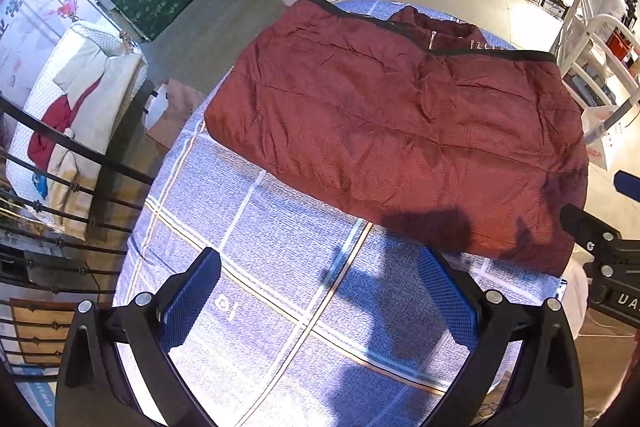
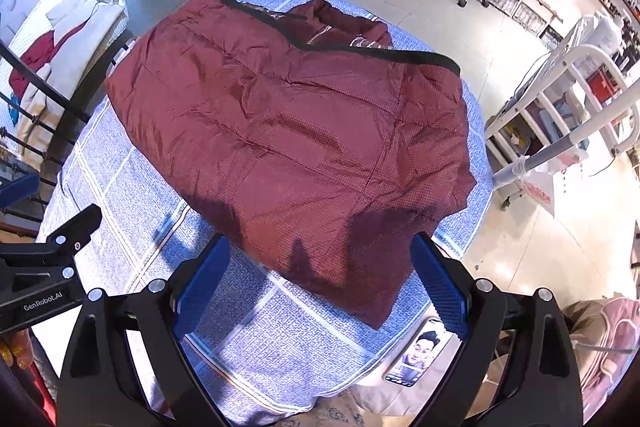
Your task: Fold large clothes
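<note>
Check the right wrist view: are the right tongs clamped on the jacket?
No. The right tongs stand wide open above the plaid cloth, with the maroon jacket lying flat and ungripped ahead of them.

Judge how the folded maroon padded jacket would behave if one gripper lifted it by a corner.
The maroon padded jacket would probably flop and unfold; its creases suggest soft fabric. Its puffy layers suggest it is light for its bulk. Its slight sheen hints it might slip on the checked cloth.

The jacket (image 2: 288, 139) covers most of its own collar and zip; the phone (image 2: 416, 355) lies partly behind a gripper finger; the other gripper (image 1: 608, 259) is cut off by the frame's right edge; wall lettering is cropped.
</note>
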A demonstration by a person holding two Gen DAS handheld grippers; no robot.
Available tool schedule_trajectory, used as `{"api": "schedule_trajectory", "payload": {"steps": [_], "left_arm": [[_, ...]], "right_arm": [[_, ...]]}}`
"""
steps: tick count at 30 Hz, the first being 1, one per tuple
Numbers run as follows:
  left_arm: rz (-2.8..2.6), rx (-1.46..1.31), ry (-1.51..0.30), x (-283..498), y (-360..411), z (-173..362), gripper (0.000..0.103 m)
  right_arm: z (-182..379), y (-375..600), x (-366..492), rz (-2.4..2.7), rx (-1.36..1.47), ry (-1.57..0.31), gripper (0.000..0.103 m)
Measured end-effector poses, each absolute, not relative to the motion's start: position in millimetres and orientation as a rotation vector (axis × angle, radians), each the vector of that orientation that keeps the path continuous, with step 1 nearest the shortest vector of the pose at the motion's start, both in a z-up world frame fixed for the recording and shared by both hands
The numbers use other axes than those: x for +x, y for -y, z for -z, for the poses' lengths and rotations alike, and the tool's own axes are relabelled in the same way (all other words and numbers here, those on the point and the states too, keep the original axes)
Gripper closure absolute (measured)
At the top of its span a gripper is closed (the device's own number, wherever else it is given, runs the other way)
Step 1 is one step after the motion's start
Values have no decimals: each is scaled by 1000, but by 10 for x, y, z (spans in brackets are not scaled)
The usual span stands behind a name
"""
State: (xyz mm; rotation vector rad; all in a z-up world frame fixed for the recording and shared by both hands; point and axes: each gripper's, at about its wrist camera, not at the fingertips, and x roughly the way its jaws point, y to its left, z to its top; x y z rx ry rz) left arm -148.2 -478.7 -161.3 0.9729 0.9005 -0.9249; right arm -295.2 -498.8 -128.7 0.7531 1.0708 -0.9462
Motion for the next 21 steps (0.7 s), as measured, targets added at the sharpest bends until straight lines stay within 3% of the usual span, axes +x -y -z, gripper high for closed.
{"api": "schedule_trajectory", "payload": {"steps": [21], "left_arm": [[879, 966, -921, -1438, 4722, 1658, 6]], "right_arm": [[1257, 4925, -2960, 952, 730, -1084, 13]]}}
